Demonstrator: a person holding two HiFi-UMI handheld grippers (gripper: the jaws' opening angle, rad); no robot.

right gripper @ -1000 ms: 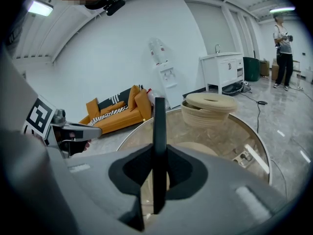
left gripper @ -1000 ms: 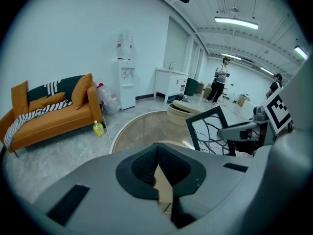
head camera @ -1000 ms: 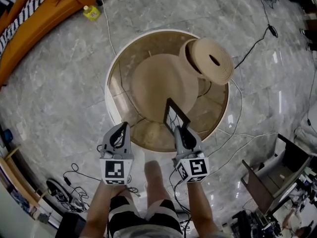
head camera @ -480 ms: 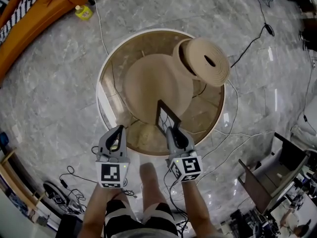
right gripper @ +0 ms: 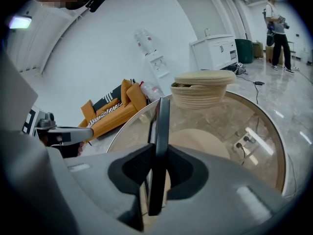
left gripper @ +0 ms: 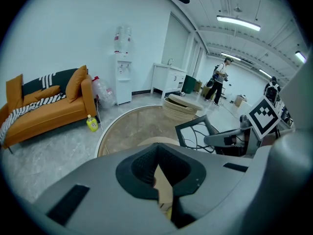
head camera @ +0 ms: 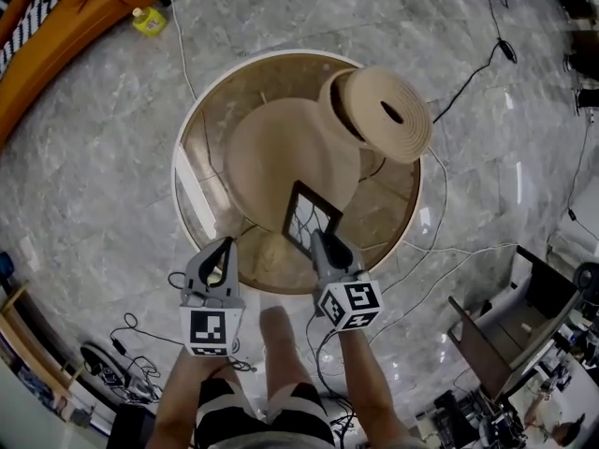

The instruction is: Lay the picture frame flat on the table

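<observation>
The black picture frame (head camera: pixel 309 218) is pinched by its near edge in my right gripper (head camera: pixel 316 239), above the near part of the round glass table (head camera: pixel 187 138). It leans away from me, its pale face with dark lines showing in the head view. In the right gripper view the picture frame (right gripper: pixel 161 131) stands edge-on between the pads, which touch it while the jaws are opening slightly. My left gripper (head camera: pixel 225 244) hovers over the table's near edge, shut and empty. In the left gripper view the picture frame (left gripper: pixel 195 131) appears to the right.
A coiled woven basket (head camera: pixel 384 110) lies tipped on the table's far right. A round tan base (head camera: pixel 281 148) shows under the glass. Cables (head camera: pixel 449 251) trail across the marble floor; an orange sofa (head camera: pixel 56 26) and a bottle (head camera: pixel 147 21) lie far left.
The right gripper has swung the frame slightly left and tipped it further over, so more of its face shows. The left gripper has barely moved.
</observation>
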